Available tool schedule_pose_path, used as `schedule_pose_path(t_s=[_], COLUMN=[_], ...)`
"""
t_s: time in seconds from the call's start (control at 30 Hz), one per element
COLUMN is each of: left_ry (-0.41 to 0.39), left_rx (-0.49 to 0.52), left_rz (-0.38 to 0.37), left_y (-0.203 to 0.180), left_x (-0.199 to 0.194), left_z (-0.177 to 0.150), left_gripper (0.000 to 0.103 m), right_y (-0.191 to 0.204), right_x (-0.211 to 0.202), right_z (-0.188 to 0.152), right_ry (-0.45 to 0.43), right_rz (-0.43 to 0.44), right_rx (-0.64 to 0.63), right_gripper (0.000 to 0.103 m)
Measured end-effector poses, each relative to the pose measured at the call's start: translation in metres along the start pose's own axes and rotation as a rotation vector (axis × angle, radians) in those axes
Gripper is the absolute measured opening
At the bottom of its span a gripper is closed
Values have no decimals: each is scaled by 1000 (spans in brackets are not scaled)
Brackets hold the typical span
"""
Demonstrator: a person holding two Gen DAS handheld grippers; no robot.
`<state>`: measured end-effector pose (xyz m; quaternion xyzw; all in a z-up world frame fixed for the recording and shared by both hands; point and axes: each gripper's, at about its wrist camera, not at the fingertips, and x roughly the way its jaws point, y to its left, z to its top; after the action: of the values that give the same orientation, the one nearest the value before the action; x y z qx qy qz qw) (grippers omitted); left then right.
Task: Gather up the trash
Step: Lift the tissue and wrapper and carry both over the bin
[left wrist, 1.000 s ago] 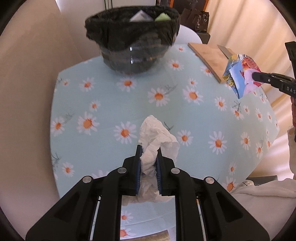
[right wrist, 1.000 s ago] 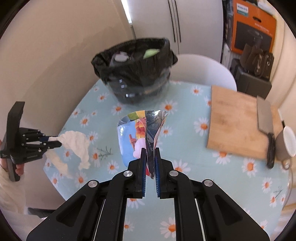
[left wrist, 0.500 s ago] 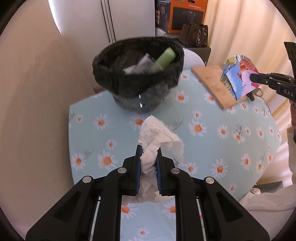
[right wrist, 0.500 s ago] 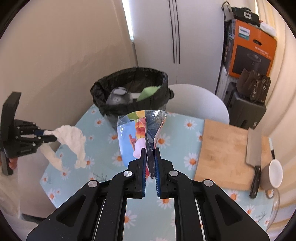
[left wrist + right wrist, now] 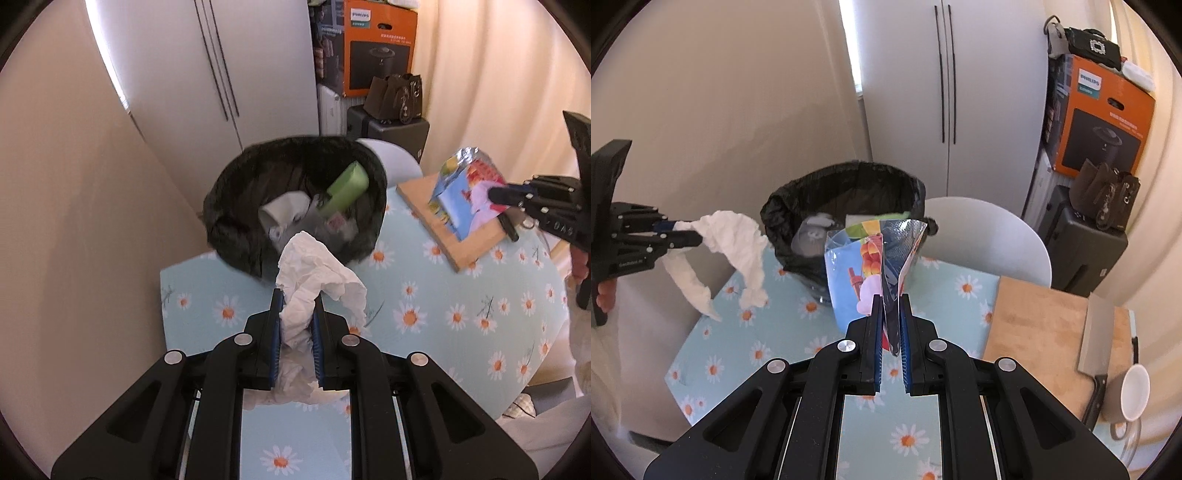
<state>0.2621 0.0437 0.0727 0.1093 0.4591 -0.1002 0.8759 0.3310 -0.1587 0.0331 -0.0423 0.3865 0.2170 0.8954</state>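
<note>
Left gripper point(image 5: 297, 306) pinches white tissue point(image 5: 314, 273), held in air above table point(image 5: 461, 317), bin point(image 5: 295, 206) at 12 o'clock. Right gripper point(image 5: 889, 314) pinches shiny snack bag point(image 5: 871, 266), bin behind it at 12 o'clock. Cutting board point(image 5: 1038, 325) with knife point(image 5: 1095, 347) at 3 o'clock.

In the left wrist view the bin point(image 5: 295, 199) stands at the centre of the frame on the far end of the table point(image 5: 461, 317), with a bottle point(image 5: 349, 186) and other scraps inside it. The tissue point(image 5: 314, 280) hangs just below the bin, between the fingers of the left gripper point(image 5: 297, 325). The wrapper point(image 5: 463, 195) is at the right edge, above the cutting board point(image 5: 461, 236), held by the right gripper point(image 5: 495, 194). In the right wrist view a cleaver point(image 5: 1095, 343) lies on the board at lower right, a mug point(image 5: 1130, 395) beside it. A chair point(image 5: 982, 236) stands behind the table.
</note>
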Motion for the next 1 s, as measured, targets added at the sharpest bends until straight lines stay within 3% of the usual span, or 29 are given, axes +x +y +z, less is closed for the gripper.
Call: schedule_pose_path(t_s=[0.63,1.0], left_ry=[-125,-202], left_rx=[21,-35], left_rz=[-41,-150], left_y=[21,38], left_x=[19,61], left_z=[82,95], left_gripper=[15,15], right_y=[0,2], right_x=[39,78], right_z=[60,78], right_ry=[-61,-21], right_rz=[55,74], right_rx=[-11,-28], right_gripper=[8,8])
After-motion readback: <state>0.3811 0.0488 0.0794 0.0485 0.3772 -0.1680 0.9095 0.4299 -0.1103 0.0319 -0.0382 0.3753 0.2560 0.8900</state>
